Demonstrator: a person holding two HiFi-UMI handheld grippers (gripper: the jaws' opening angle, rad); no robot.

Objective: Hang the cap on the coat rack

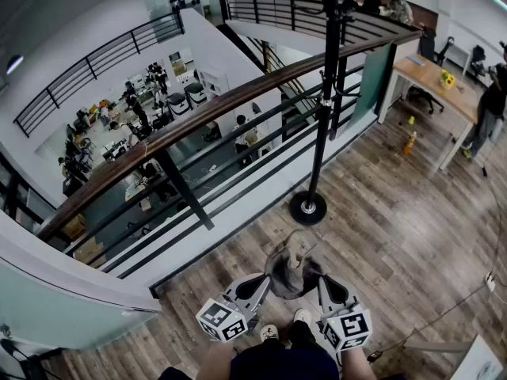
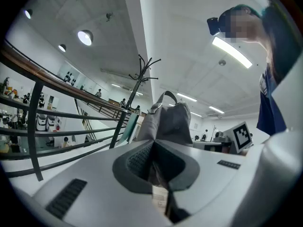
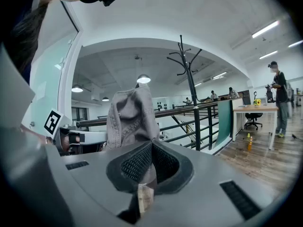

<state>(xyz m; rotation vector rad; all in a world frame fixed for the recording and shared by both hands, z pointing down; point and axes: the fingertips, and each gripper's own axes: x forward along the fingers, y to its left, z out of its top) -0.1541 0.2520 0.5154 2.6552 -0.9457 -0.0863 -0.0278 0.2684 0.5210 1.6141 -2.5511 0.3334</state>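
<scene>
A grey cap (image 1: 291, 266) hangs between my two grippers, low in the head view, just in front of the person's feet. My left gripper (image 1: 265, 285) is shut on one side of the cap (image 2: 168, 119), and my right gripper (image 1: 321, 285) is shut on the other side (image 3: 130, 117). Fabric is pinched between both pairs of pads. The black coat rack (image 1: 325, 93) stands a short way ahead by the railing, its round base (image 1: 308, 207) on the wood floor. Its hooks (image 2: 141, 74) (image 3: 189, 79) rise higher than the cap in both gripper views.
A black railing with a wooden handrail (image 1: 198, 117) runs diagonally behind the rack, with a drop to a lower floor beyond. A desk (image 1: 432, 81) stands far right with a person (image 1: 487, 105) beside it. An orange bottle (image 1: 409, 142) and a cable (image 1: 444, 311) lie on the floor.
</scene>
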